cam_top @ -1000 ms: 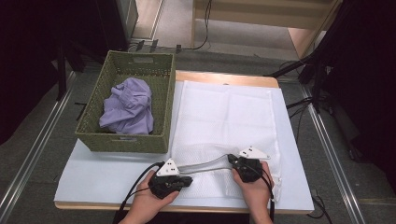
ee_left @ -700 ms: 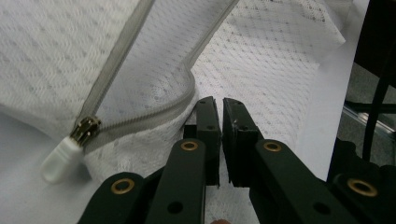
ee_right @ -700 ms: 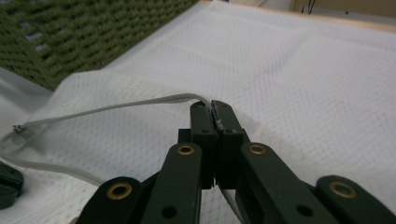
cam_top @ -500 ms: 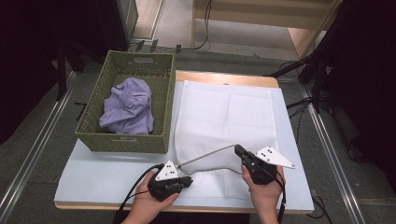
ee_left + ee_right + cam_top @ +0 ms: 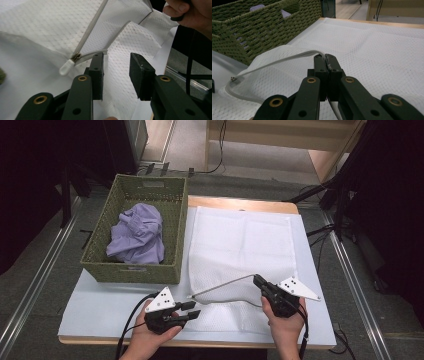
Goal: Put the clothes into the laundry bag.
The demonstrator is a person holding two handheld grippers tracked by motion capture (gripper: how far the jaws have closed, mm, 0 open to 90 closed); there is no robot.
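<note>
Your table (image 5: 100, 312) carries a green wicker basket (image 5: 135, 265) at its left with a crumpled lilac cloth (image 5: 137, 237) inside, and just beside it a white mesh laundry bag (image 5: 240, 240) lies flat. Your right gripper (image 5: 258, 281) is clamped on the bag's zipper edge (image 5: 287, 58), lifting the near flap. Your left gripper (image 5: 192, 309) has just been opening, nothing pinched, its jaws apart beside the zipper pull (image 5: 67, 68)

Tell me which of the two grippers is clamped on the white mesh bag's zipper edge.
The right gripper: jaws shut on the lifted zipper edge. The left gripper stands open beside it.
</note>
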